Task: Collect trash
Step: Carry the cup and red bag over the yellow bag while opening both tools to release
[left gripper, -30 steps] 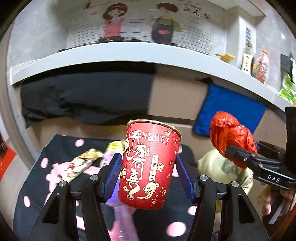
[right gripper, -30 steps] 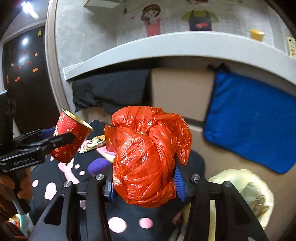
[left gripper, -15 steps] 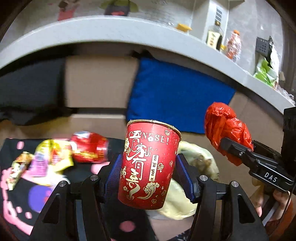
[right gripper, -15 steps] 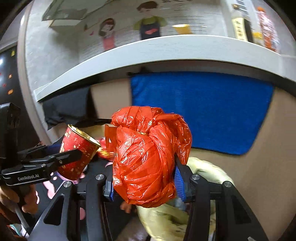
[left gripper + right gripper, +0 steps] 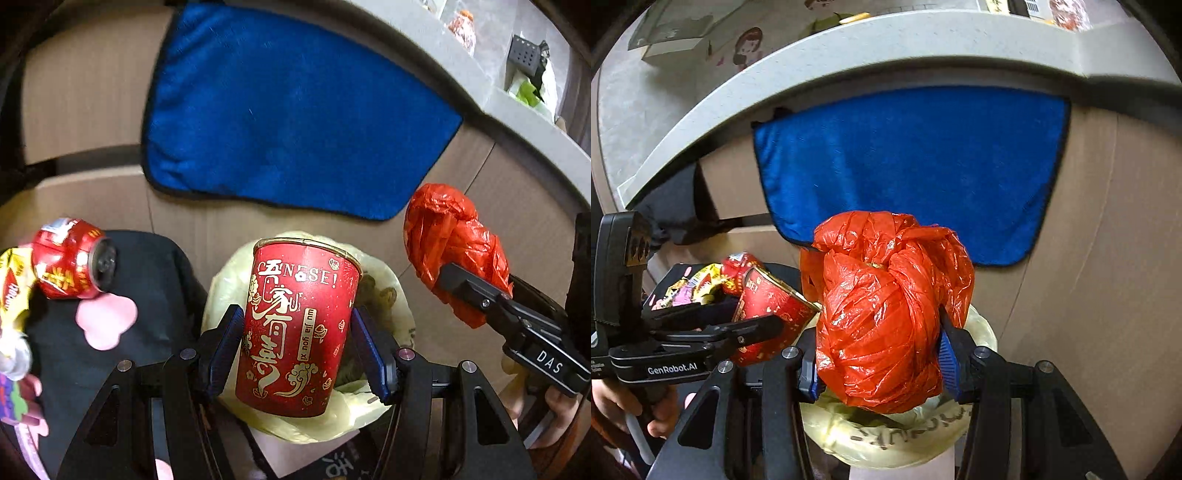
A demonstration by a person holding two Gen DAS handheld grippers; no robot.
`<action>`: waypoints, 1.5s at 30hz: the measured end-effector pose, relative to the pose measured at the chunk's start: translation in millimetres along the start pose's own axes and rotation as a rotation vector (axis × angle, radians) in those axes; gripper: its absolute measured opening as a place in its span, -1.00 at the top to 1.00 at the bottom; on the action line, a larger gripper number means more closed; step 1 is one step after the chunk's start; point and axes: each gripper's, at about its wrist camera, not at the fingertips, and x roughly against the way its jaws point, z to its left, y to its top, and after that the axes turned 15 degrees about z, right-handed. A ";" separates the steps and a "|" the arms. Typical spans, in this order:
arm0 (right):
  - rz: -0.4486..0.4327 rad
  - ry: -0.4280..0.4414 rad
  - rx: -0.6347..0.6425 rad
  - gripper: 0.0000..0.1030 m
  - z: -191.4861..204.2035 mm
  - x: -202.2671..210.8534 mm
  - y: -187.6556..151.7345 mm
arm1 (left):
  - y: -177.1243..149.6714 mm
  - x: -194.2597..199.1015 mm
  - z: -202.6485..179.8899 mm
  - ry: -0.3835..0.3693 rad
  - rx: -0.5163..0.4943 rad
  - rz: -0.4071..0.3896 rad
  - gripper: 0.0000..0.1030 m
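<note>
My left gripper is shut on a red paper cup with gold Chinese print, held upright above a bin lined with a pale yellow bag. My right gripper is shut on a crumpled red plastic bag, held above the same bin liner. In the left wrist view the red bag and right gripper sit to the right of the cup. In the right wrist view the cup and left gripper sit to the left.
A red drink can lies on its side on a black cloth with pink spots, beside snack wrappers. A blue towel hangs on the brown cabinet front under a grey counter.
Both grippers have swung right and tilted down, from over the black spotted cloth to over the yellow-lined bin. The cup and the red bag stay gripped.
</note>
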 end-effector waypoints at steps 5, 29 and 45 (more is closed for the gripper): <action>0.019 0.005 -0.022 0.11 -11.8 -9.5 -6.1 | 1.3 -13.5 -3.8 -0.002 -0.001 0.018 -0.17; 0.063 0.019 -0.066 0.10 -23.1 -33.5 -8.5 | 4.9 -20.0 16.9 -0.111 0.034 0.052 -0.28; 0.029 0.056 -0.072 -0.25 -5.0 -28.8 -2.0 | -23.6 42.8 61.6 0.044 0.090 -0.062 -0.28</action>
